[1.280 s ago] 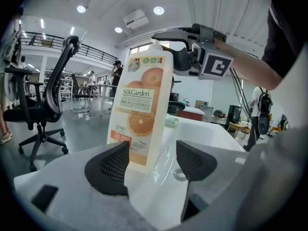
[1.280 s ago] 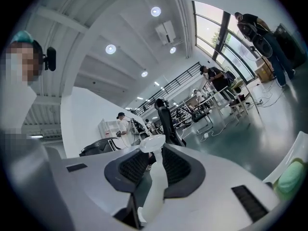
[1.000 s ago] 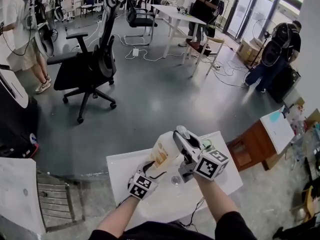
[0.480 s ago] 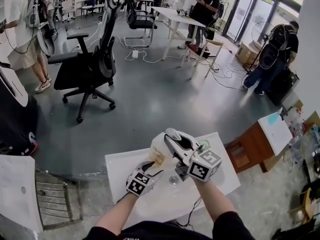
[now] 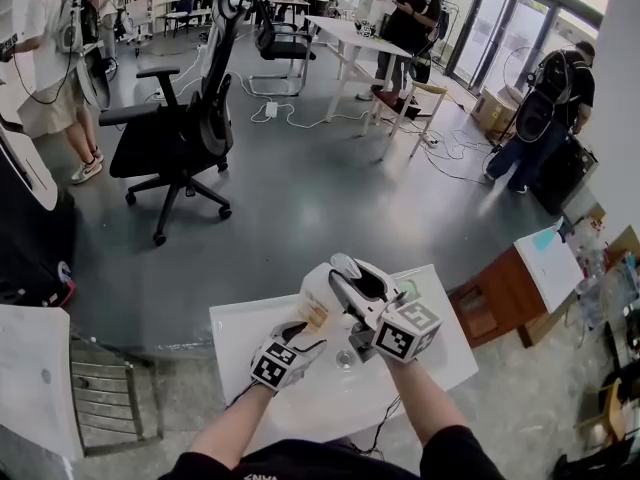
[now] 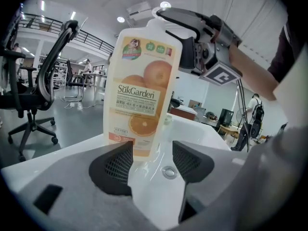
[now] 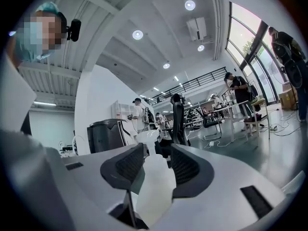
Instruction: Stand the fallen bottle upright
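Bottle (image 6: 142, 88) stands upright on the table (image 5: 450, 353), our right gripper (image 7: 154, 162) just opened around its neck, our left gripper (image 6: 151, 160) narrowing yet clear of its base, so a clumsy withdrawal could topple it.

One bottle (image 6: 139, 90) — left tongs (image 6: 151, 160), right tongs (image 7: 157, 157): two.

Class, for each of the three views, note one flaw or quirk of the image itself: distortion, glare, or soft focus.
Head view: fisheye curving; daylight glares off the glossy grey floor. Left gripper view: dark vignetted corners; the white plastic bottle with the orange-fruit label is sharp. Right gripper view: that bottle sits too near the lens and blurs; round ceiling lights blow out.
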`<state>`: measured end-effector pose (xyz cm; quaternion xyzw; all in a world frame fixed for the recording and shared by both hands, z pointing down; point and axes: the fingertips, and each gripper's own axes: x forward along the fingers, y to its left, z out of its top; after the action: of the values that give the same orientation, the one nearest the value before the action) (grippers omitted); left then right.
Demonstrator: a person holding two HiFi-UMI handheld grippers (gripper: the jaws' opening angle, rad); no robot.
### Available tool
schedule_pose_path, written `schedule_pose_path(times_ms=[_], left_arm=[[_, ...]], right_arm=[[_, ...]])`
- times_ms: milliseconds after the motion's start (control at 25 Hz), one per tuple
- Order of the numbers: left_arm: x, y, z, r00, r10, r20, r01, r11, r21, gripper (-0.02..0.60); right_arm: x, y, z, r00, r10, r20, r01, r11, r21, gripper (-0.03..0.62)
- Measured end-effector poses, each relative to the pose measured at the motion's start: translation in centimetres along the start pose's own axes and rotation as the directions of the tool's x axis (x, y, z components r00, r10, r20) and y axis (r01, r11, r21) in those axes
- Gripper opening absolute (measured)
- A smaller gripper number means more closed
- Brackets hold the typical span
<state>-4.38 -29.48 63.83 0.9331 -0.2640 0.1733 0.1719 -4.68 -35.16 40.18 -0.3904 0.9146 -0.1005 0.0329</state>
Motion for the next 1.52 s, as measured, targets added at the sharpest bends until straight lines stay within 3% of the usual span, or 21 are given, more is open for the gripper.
schedule_pose_path(times_ms=[400,720,1120,1280,1520], left_arm=[[-4.0,0.1,2.2,0.994,0.062,0.093,-0.060,0.998,-0.024,0.259],[-7.1,-0.8,3.8,0.975,0.152,0.162,-0.150,0.988,-0.030,0.258],[-11.6,-4.1,5.6,0.924,0.297,0.240,-0.297,0.954,-0.038,0.250],[-13.2,-5.4,5.7,0.900,0.346,0.264,-0.351,0.936,-0.033,0.212],[-14.7,-8.5,6.6,0.862,0.410,0.299,-0.414,0.909,-0.050,0.138]], right_arm=[[-3.9,-0.4,-0.6,0.999,-0.046,0.019,0.044,0.997,0.058,0.167],[-8.4,-1.2,-1.1,0.995,-0.085,0.043,0.079,0.989,0.126,0.150],[-13.8,-2.2,-1.3,0.989,-0.130,0.071,0.115,0.975,0.191,0.041],[-15.5,-2.2,-1.9,0.991,-0.110,0.071,0.093,0.974,0.207,0.005],[-17.9,-2.2,-2.5,0.997,-0.063,0.052,0.049,0.971,0.235,0.005]])
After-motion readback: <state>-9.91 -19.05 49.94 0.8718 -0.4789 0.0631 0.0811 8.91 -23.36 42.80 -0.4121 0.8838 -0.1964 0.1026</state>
